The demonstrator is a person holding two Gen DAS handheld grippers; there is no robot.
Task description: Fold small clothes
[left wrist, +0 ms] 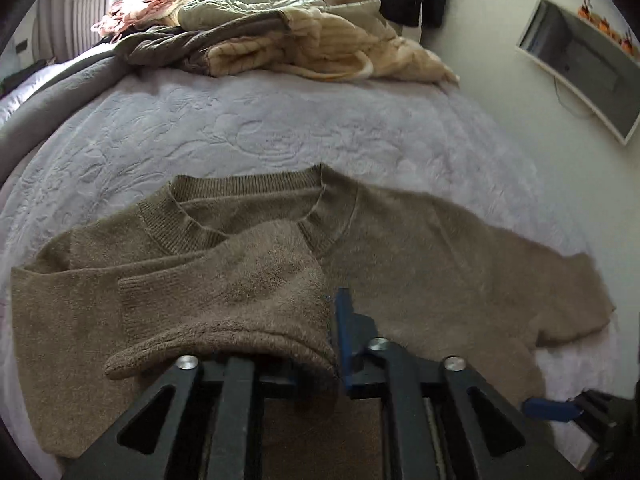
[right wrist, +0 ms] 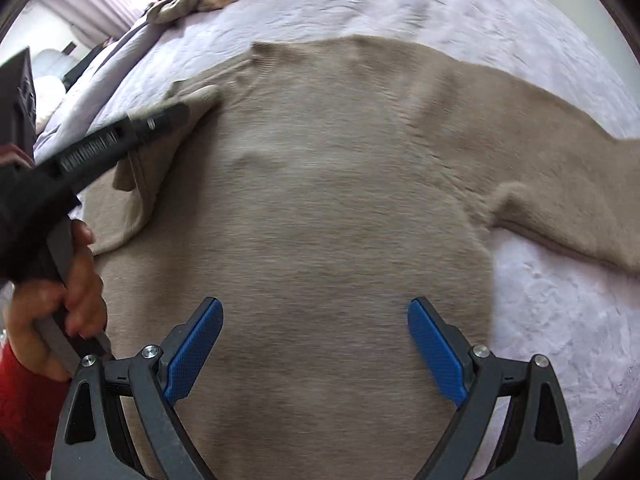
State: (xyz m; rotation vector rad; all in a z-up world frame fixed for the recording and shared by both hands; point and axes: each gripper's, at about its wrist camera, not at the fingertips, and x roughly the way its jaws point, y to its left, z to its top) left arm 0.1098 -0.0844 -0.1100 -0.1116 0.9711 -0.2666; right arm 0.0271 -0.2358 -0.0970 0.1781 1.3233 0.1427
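A brown knit sweater [left wrist: 420, 248] lies flat, collar away from me, on the white embossed bedspread [left wrist: 240, 128]. Its left sleeve [left wrist: 224, 288] is folded across the chest. The sleeve's cuff is draped loosely over my left gripper [left wrist: 320, 300], hiding one finger; one blue pad [left wrist: 345, 320] shows beside the cloth, and the jaws stand open. My right gripper [right wrist: 314, 302] hangs wide open above the sweater's body [right wrist: 340, 200], holding nothing. The other sleeve [right wrist: 560, 184] stretches out to the right. In the right wrist view, the left gripper [right wrist: 120, 140] reaches in from the left edge.
A heap of cream, grey and pink clothes [left wrist: 280, 40] lies at the far end of the bed. A grey blanket [left wrist: 60, 92] runs along the left side. A flat panel [left wrist: 580, 64] hangs on the right wall. A hand [right wrist: 76, 280] with a red sleeve [right wrist: 24, 400] grips the left tool.
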